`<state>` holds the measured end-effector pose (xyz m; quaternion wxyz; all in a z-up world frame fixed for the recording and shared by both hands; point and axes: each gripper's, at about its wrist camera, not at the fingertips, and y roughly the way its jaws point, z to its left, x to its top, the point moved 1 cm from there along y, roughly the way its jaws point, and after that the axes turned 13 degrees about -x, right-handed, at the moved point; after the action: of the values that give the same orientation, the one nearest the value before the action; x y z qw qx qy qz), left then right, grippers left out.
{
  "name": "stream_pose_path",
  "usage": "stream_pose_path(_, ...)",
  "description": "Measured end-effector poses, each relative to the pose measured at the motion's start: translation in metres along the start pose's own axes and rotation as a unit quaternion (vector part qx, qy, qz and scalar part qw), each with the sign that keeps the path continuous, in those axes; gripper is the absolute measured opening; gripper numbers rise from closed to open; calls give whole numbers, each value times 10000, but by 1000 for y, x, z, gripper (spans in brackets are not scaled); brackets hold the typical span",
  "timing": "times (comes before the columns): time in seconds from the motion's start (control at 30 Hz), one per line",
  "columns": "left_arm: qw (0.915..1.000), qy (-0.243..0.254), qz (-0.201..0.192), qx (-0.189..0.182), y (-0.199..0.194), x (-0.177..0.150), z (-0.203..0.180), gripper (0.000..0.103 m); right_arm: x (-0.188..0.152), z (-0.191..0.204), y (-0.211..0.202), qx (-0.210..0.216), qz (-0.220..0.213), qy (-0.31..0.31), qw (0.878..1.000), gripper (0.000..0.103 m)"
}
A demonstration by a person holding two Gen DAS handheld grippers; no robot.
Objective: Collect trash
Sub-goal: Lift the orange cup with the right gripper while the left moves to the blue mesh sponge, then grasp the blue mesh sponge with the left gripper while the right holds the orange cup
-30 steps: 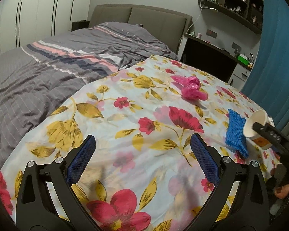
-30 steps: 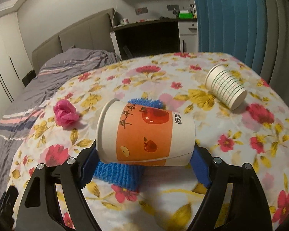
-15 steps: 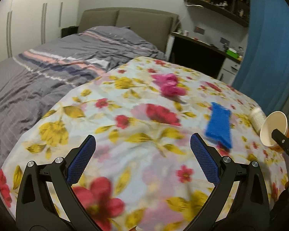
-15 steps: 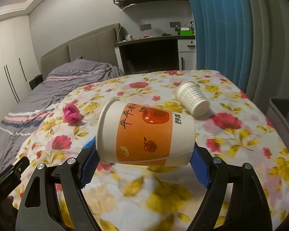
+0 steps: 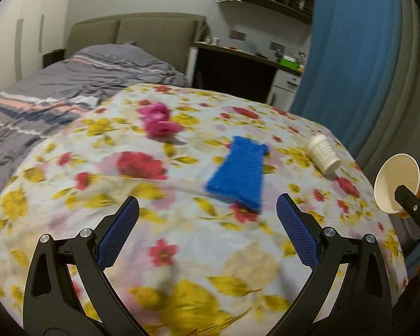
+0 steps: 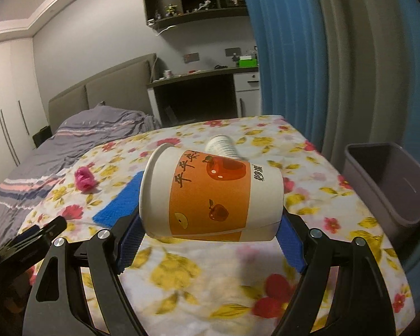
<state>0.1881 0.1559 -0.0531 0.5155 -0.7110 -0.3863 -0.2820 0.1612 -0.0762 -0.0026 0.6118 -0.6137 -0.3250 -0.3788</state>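
My right gripper is shut on an orange and white paper cup, held sideways above the floral sheet; the cup also shows at the right edge of the left wrist view. My left gripper is open and empty above the sheet. A blue knitted cloth lies ahead of it, also in the right wrist view. A crumpled pink bag lies further back. A white patterned cup lies on its side at the right.
A grey bin stands beside the bed at the right, below the blue curtain. The floral sheet covers the near bed end. A grey duvet covers the far part. A desk stands behind.
Both grippers have pulled back and swung right. The right one lifted the orange cup higher; the grey bin came into view. The left stayed open.
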Motion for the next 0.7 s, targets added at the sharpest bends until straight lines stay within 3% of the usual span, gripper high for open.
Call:
stream_pose_path(0.3,9979,115,635,1,71,15,-11,96,-4,-38,6,-107,68,193,9997,80)
stream_pose_path(0.5,9923,336,1175,192,108,15,-14,86,-4,-53,9,-181,77,248,9995,80)
stream_pose_path(0.7,9875,381,1511,238,128,11,-13,68,-5,-59,14,-194,109,293,9993,80)
